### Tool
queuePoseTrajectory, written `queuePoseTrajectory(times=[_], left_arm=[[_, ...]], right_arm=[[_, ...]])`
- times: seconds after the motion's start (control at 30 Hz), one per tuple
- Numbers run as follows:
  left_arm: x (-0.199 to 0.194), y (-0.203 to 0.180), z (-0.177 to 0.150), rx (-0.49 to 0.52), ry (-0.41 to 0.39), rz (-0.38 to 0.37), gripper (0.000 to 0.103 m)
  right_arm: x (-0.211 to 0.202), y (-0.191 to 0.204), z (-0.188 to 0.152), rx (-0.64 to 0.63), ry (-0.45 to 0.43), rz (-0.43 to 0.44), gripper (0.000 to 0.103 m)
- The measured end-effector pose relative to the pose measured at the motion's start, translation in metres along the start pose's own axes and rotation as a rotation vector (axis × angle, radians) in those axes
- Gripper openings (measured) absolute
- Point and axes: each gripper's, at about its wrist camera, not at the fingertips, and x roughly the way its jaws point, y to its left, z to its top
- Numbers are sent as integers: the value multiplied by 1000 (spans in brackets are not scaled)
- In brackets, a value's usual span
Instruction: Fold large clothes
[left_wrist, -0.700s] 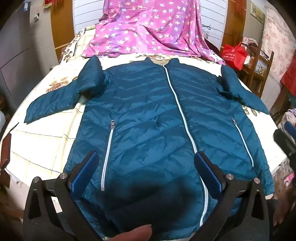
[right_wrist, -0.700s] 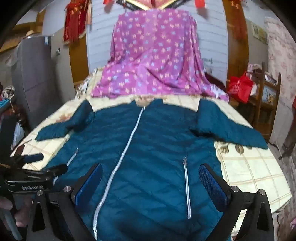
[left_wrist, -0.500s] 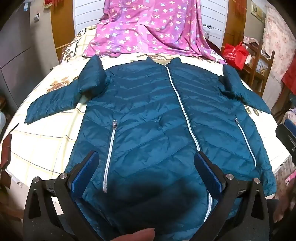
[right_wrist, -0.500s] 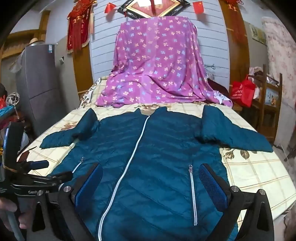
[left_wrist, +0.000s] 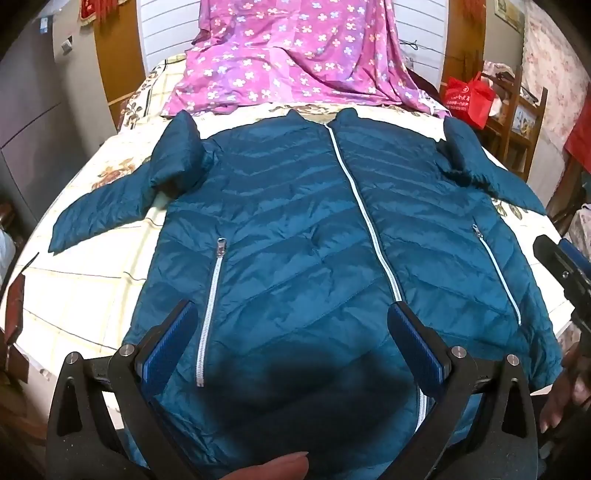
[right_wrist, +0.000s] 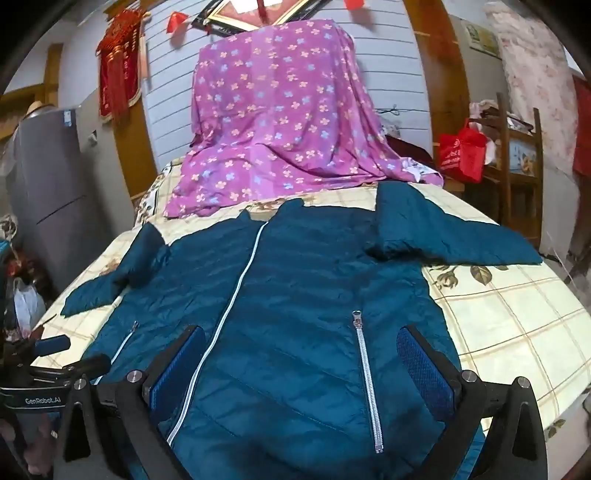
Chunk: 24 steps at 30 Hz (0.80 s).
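wall: white panelled (right_wrist: 391, 92) | wooden shelf (right_wrist: 517, 166) right | grey cabinet (right_wrist: 48, 177) left | red bag (right_wrist: 461, 153)

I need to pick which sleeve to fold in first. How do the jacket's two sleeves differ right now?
The left sleeve has a puffed hump at the shoulder, then slants toward the near edge; the right sleeve lies flatter and runs straighter out sideways. Both are teal, spread away from the jacket body, unfolded, on the bed cover.

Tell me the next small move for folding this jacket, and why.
Probably bring the right gripper to the right sleeve and fold it across the chest. The jacket lies flat, zipped, sleeves spread, and both grippers hover open, holding nothing.
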Motion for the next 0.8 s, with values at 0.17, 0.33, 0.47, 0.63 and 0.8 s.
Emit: queuePoseTrajectory(times=[0.17,0.33,0.47,0.63,0.8], left_arm=[[3,-7,0,11,4,-7,103],[5,-9,0,12,9,-10,103],[10,-8,-3,6,19,-6,103],[16,-5,-5,-7,32,1,103],[20,-4,-7,-13,49,-9,103]], right_arm=[[6,10,-4,-36,13,-13,103],[9,14,-4,-50,23,-24,103],[16,16,-5,-47,45,-52,103],[18,21,-4,-36,42,-59,103],[21,27,-4,-53,48,-59,103]])
